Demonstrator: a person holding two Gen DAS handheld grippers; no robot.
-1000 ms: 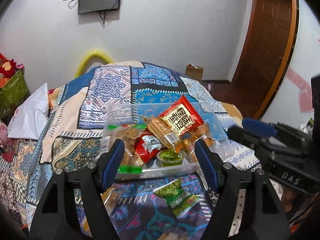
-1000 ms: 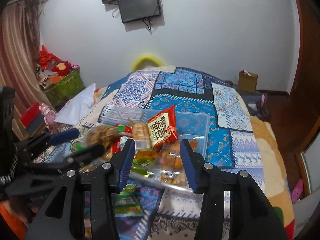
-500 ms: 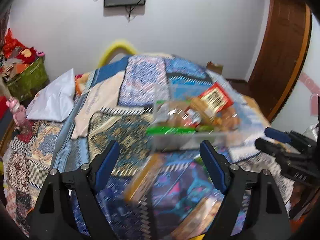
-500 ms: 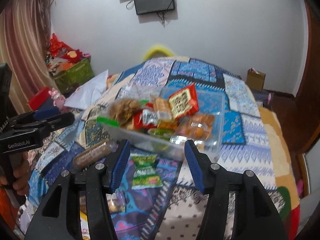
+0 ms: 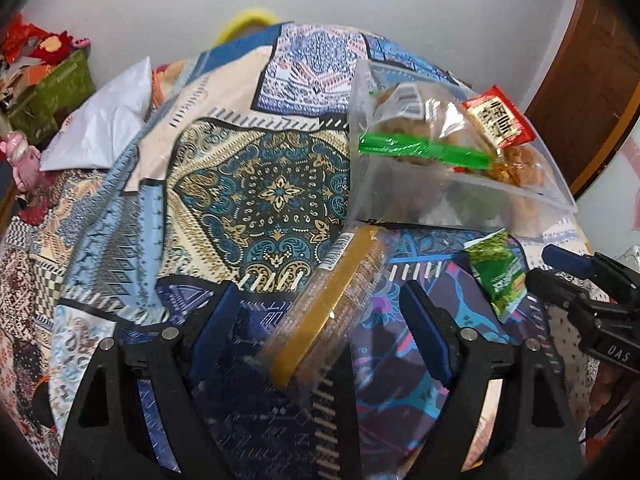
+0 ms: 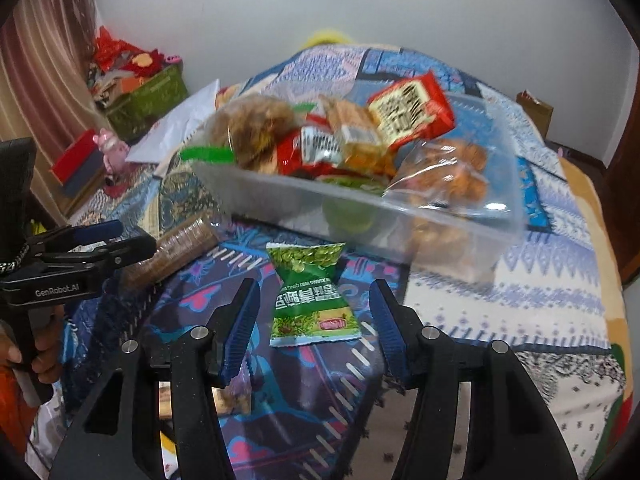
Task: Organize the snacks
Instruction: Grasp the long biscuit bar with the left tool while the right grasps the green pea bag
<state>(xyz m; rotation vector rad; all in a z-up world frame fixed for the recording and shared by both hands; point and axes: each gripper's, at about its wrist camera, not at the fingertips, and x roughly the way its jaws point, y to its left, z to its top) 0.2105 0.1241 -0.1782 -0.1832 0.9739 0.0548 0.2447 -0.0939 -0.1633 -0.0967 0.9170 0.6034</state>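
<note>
A clear plastic box [image 6: 460,216] full of snack packets stands on the patterned bed; it also shows in the left wrist view [image 5: 420,208]. A long pack of round biscuits [image 5: 332,304] lies between the open fingers of my left gripper [image 5: 320,316], which does not touch it. The biscuit pack also shows in the right wrist view [image 6: 176,248], beside the left gripper [image 6: 120,240]. A green snack packet [image 6: 310,292] lies flat between the open fingers of my right gripper [image 6: 314,320]. The packet [image 5: 498,272] and the right gripper [image 5: 560,268] show in the left wrist view too.
A red packet [image 6: 412,110] tops the heap in the box. More small snacks [image 6: 236,396] lie near the bed's front edge. A white bag [image 5: 104,128] lies at the far left of the bed. A green basket [image 6: 148,104] stands on the floor beyond.
Both grippers have drawn back from the box and dropped lower. The left one now frames the biscuit pack, the right one the green packet. Both stay open.
</note>
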